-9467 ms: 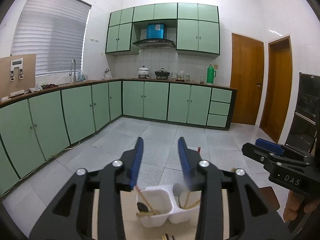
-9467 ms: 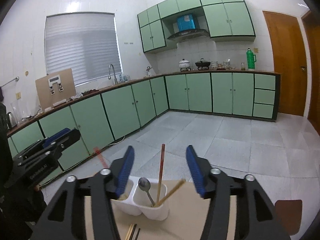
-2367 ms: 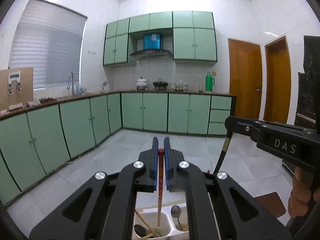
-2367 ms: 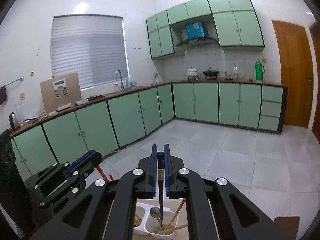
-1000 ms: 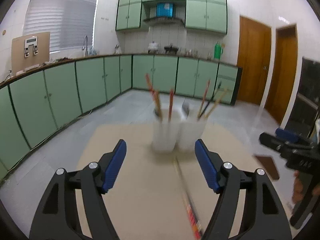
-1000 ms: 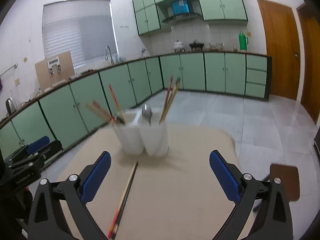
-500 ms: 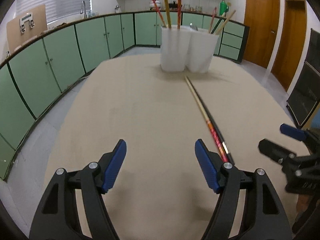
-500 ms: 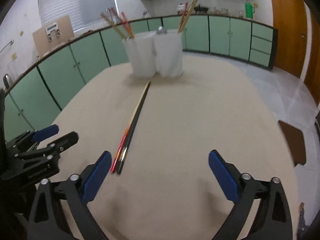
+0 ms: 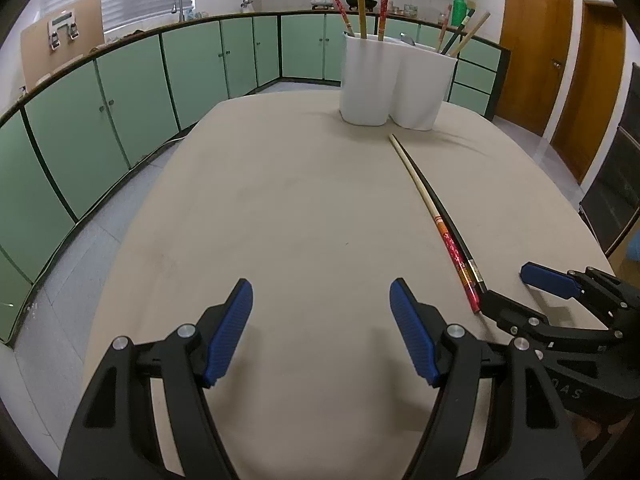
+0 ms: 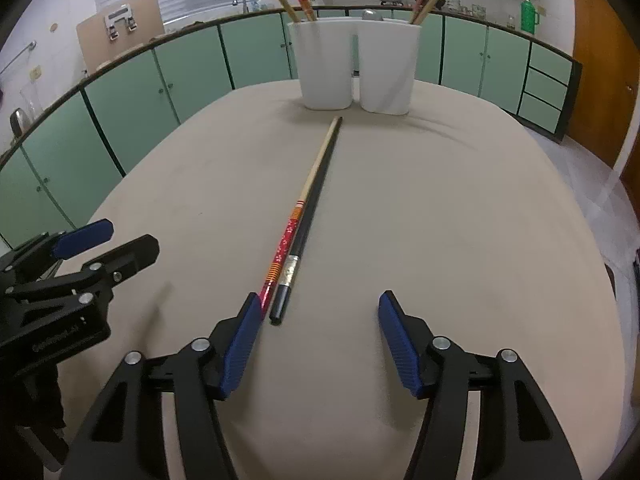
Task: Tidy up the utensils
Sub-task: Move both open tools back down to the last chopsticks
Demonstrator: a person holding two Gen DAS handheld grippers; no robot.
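Observation:
Two chopsticks lie side by side on the beige table (image 10: pixel 460 208): a red and cream chopstick (image 10: pixel 285 245) and a black chopstick (image 10: pixel 310 210). In the left wrist view the red chopstick (image 9: pixel 448 240) and the black chopstick (image 9: pixel 456 229) run toward a white two-cup holder (image 9: pixel 396 84). The holder (image 10: pixel 352 68) stands at the far end with several chopsticks and a spoon in it. My right gripper (image 10: pixel 320 308) has its jaws closing, and the chopsticks' near ends lie between them by the left pad, unpressed. My left gripper (image 9: pixel 320 300) is open over bare cloth. The right gripper (image 9: pixel 516 294) is at the chopsticks' near end.
Green cabinets (image 9: pixel 132 92) curve around the left and back of the room. Wooden doors (image 9: pixel 532 48) stand at the right. The table's left edge (image 9: pixel 120 240) drops to a tiled floor. The left gripper (image 10: pixel 100 240) sits low at the left of the right wrist view.
Both grippers have come down close to the table. The right jaws have narrowed and now straddle the chopsticks' near ends. The left jaws keep the same width.

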